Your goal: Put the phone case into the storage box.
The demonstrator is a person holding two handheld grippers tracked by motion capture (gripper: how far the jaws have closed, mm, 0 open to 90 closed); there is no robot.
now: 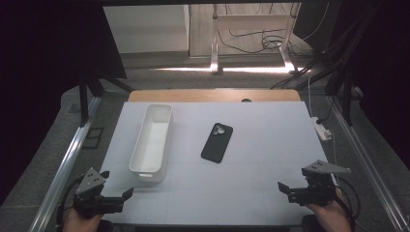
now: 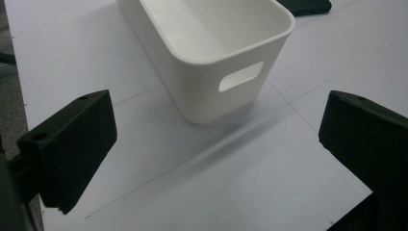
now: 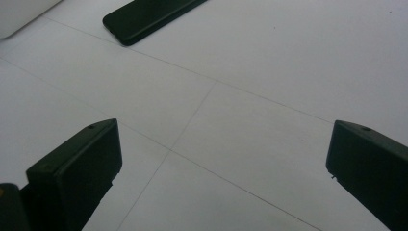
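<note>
Lying mid-table, one black phone point(image 1: 217, 142) sits just right of one long white bin point(image 1: 151, 138). Two claws wait near the table point(image 1: 270, 193) front edge: left claw point(image 1: 117, 184) and right claw point(image 1: 292, 187) gape empty.

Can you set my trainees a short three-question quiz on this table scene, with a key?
1. True or false: the black phone lies inside the white bin.
2. Which gripper is nearer the bin: A left gripper, B right gripper?
3. Fill in: both grippers' jaws stand ____.

Key: 1 false, it lies on the table beside the bin; 2 A; 3 open, nothing between them.
</note>
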